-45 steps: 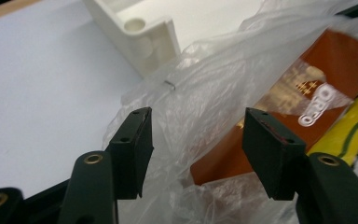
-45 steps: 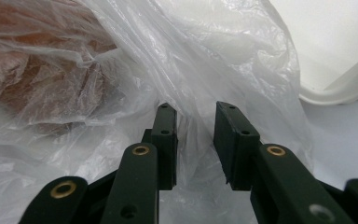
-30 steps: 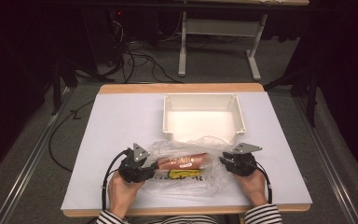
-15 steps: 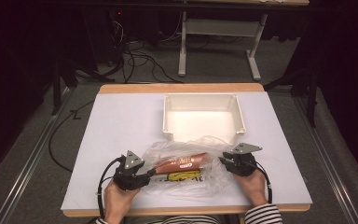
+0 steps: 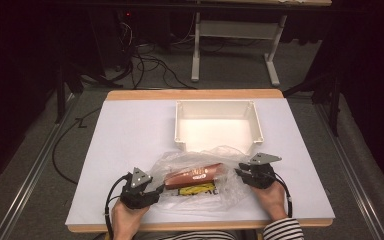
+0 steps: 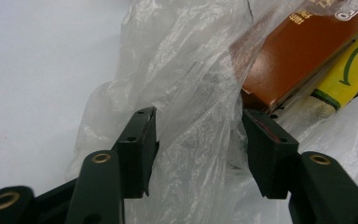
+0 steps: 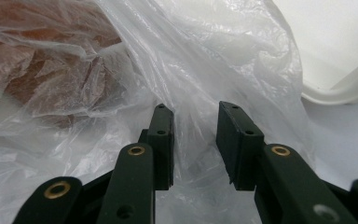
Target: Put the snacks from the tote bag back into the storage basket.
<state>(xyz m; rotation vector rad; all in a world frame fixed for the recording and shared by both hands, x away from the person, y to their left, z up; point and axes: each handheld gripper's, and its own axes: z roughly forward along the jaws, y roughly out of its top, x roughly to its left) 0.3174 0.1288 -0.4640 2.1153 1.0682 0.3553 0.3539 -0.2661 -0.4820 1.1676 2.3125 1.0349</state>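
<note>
Both grippers sit at the clear plastic bag (image 5: 200,175): left gripper (image 6: 200,149) spread, film bunched between its jaws, brown packet (image 6: 303,51) just beyond; right gripper (image 7: 193,140) spread, film between them unpinched

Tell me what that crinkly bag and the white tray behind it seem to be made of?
The bag looks like thin clear plastic film: see-through, glossy, wrinkled. The white tray seems rigid moulded plastic, judging by its smooth matte walls and rounded rim.
</note>
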